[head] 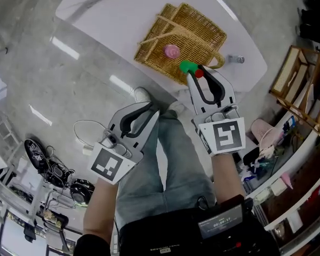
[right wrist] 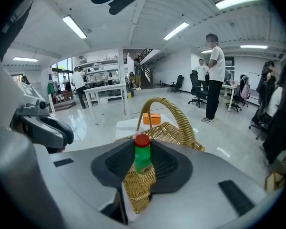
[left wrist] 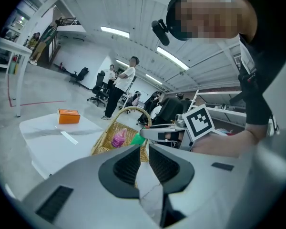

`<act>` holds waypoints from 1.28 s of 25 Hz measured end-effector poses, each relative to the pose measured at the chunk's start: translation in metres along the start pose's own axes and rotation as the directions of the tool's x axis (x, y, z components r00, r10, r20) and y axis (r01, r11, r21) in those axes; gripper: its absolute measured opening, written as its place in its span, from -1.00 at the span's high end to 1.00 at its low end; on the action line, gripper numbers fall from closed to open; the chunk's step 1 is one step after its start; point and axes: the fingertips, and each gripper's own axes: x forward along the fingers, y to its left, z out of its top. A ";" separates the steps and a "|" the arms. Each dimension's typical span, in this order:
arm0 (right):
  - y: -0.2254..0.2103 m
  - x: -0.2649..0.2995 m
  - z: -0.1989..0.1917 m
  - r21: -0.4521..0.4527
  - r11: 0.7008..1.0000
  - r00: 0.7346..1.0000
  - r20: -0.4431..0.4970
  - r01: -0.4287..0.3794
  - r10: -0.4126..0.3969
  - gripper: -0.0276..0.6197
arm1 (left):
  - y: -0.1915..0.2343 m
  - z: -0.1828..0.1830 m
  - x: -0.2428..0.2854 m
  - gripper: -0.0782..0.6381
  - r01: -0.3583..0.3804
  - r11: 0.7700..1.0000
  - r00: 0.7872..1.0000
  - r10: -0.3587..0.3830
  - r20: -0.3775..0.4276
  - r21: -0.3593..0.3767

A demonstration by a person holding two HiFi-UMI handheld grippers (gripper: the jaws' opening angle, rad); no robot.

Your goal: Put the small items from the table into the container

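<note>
No legible words; left cube and right cube bear square coded markers.

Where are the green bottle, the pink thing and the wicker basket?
green bottle (right wrist: 142, 159): right gripper view, its green body.
pink thing (head: 172, 51): head view, its middle.
wicker basket (head: 200, 33): head view, bare weave.

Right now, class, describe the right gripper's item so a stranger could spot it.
Find the white table, then the wicker basket on it. At the basket's near edge the right gripper holds a small green bottle with a red cap, unlike the pink item inside the basket.
</note>
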 end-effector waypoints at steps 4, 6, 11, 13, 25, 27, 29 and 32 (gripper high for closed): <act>-0.001 0.010 -0.006 -0.061 0.997 0.998 -0.033 0.048 -0.050 0.59 | 0.010 0.001 -0.004 0.67 -0.015 1.000 1.000 0.015 0.009 -0.019; -0.002 0.014 -0.008 -0.071 0.996 0.997 -0.038 0.059 -0.062 0.59 | 0.015 0.002 -0.006 0.67 -0.021 1.000 1.000 0.021 0.011 -0.020; -0.006 0.021 -0.016 -0.063 0.994 0.994 -0.054 0.090 -0.093 0.59 | 0.026 0.002 -0.012 0.67 -0.033 0.999 0.999 0.034 0.014 -0.023; -0.007 0.022 -0.018 -0.060 0.993 0.993 -0.056 0.099 -0.103 0.59 | 0.027 0.001 -0.013 0.67 -0.036 0.999 0.999 0.036 0.013 -0.025; -0.010 0.018 -0.020 -0.051 0.991 0.991 -0.042 0.123 -0.125 0.59 | 0.025 -0.001 -0.007 0.67 -0.031 0.999 0.999 0.031 0.012 -0.025; -0.009 0.019 -0.023 -0.046 0.992 0.992 -0.050 0.115 -0.117 0.59 | 0.024 -0.002 -0.006 0.67 -0.031 0.999 0.999 0.032 0.013 -0.026; -0.009 0.018 -0.024 -0.044 0.993 0.992 -0.052 0.110 -0.113 0.59 | 0.023 -0.001 -0.004 0.67 -0.031 0.999 0.999 0.031 0.013 -0.024; -0.009 0.017 -0.024 -0.038 0.994 0.993 -0.053 0.103 -0.105 0.59 | 0.020 -0.001 -0.004 0.67 -0.028 0.999 1.000 0.029 0.012 -0.020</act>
